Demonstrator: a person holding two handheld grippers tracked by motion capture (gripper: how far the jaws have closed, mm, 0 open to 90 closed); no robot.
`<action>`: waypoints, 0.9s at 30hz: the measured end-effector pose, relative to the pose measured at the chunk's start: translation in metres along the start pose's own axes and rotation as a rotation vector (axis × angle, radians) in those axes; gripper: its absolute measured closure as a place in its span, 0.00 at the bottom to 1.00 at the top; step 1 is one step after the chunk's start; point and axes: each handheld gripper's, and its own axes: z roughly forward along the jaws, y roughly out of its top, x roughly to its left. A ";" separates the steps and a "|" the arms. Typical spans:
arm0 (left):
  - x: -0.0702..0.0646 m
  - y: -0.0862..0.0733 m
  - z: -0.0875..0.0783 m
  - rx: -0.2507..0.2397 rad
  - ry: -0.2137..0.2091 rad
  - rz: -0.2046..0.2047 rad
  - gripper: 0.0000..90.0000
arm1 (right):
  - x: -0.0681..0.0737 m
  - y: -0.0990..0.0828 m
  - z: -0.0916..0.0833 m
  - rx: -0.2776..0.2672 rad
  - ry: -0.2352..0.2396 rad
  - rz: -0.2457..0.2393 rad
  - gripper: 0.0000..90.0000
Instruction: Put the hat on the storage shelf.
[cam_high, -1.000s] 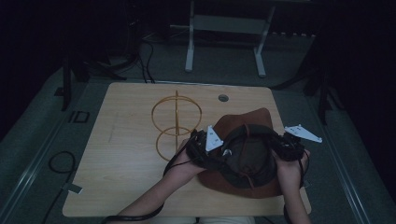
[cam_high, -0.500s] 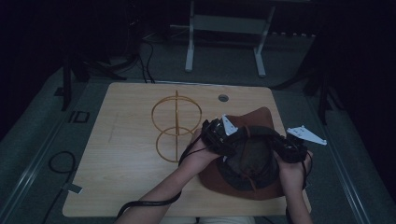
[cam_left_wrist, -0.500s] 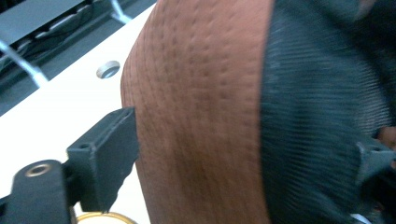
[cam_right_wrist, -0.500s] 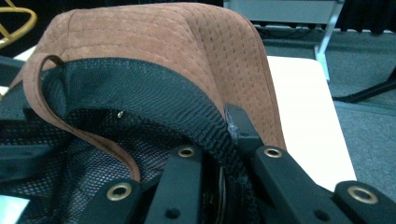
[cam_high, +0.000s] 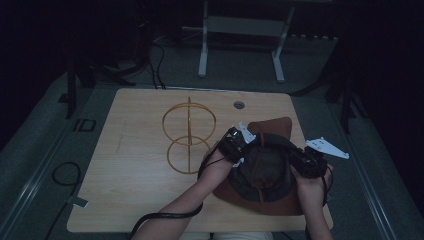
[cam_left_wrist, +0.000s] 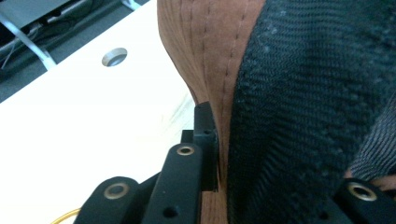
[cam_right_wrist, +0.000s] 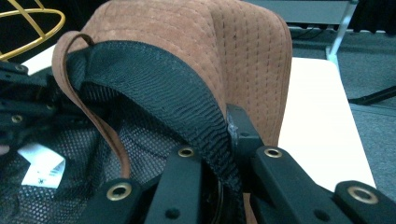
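Since a second ago the left gripper (cam_high: 239, 146) has slid rightward to the hat (cam_high: 270, 170), and its jaws have just been closing; they now pinch the hat's left edge, brown brim and black band together. Opposite, the right gripper (cam_high: 301, 159) clamps the black band at the right edge. Upside down, the hat lies on the table (cam_high: 130, 170), right of the gold wire stand (cam_high: 189, 136).

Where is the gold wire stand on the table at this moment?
In the high view, the gold wire stand is upright near the table's middle, just left of the brown hat.
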 end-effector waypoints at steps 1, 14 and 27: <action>0.002 0.000 -0.001 -0.011 0.005 0.000 0.97 | 0.000 0.000 0.000 -0.001 0.001 0.003 0.93; 0.008 0.002 -0.019 -0.083 0.015 0.003 0.97 | 0.003 -0.004 -0.031 -0.007 0.138 -0.003 0.46; 0.004 -0.005 -0.033 -0.142 -0.017 0.043 0.97 | -0.033 -0.007 -0.069 -0.074 0.109 -0.066 0.43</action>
